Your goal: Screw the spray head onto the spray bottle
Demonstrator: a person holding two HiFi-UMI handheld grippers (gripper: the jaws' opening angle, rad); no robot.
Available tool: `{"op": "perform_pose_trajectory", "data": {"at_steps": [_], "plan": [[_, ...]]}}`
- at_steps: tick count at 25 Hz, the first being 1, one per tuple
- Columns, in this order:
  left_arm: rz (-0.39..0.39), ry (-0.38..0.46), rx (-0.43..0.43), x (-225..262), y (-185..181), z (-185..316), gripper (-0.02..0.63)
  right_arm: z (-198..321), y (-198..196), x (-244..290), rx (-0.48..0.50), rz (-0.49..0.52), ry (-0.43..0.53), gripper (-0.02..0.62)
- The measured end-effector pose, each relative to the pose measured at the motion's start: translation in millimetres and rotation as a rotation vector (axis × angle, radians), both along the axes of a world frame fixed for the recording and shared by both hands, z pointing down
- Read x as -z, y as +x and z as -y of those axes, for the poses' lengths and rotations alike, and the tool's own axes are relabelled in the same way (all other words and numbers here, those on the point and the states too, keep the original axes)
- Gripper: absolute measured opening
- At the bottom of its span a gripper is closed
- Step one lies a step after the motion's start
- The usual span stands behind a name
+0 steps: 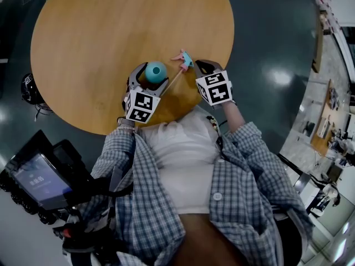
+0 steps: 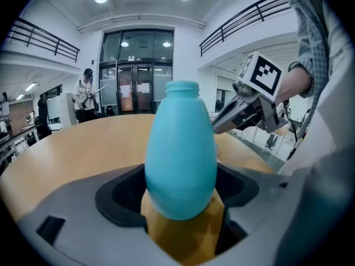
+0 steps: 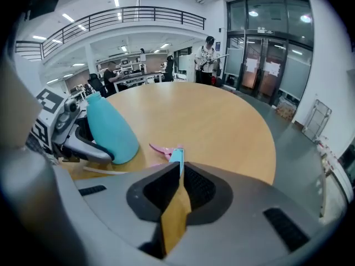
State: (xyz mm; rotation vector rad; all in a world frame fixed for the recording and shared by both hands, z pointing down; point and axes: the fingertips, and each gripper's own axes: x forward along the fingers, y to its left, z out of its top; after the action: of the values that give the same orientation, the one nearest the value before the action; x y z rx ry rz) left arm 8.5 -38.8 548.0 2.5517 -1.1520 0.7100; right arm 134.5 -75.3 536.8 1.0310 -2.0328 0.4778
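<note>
Teal plastic spray bottle (image 2: 180,148) upright on round wooden table (image 1: 111,26), upper centre of head view, grasped by left claw (image 2: 179,195). Teal-and-pink spray head (image 3: 173,151) pinched in clenched right claw (image 3: 181,168), just right of bottle, apart. Neck open; seating and screwing outstanding.

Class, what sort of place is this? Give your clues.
Probably a large office or lab lobby: glass entrance doors, a railed upper gallery, and office desks behind the round wooden table.
</note>
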Motion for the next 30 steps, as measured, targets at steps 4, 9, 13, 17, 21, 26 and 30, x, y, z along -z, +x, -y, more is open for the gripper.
{"op": "perform_pose_trajectory", "data": {"at_steps": [4, 9, 13, 17, 21, 26, 30], "plan": [[0.001, 0.0, 0.0, 0, 1, -1, 0.383, 14, -11, -4, 0.013, 0.032, -0.051, 0.089], [0.001, -0.002, 0.001, -1, 2, -3, 0.383, 21, -29, -15, -0.024, 0.137, -0.168, 0.184], [0.0, -0.002, -0.002, -1, 4, -5, 0.383, 30, -30, -27, -0.106, 0.196, -0.235, 0.19], [0.001, -0.003, -0.005, 0, 4, -7, 0.383, 27, -29, -39, -0.115, 0.195, -0.285, 0.195], [-0.002, 0.003, -0.006, 3, 4, -9, 0.383, 23, -31, -37, -0.055, 0.197, -0.275, 0.195], [0.0, 0.001, -0.008, 2, 6, -9, 0.383, 15, -39, -35, -0.037, 0.217, -0.273, 0.147], [-0.004, 0.007, -0.009, 1, 6, -6, 0.383, 17, -42, -23, -0.002, 0.209, -0.184, 0.118]]}}
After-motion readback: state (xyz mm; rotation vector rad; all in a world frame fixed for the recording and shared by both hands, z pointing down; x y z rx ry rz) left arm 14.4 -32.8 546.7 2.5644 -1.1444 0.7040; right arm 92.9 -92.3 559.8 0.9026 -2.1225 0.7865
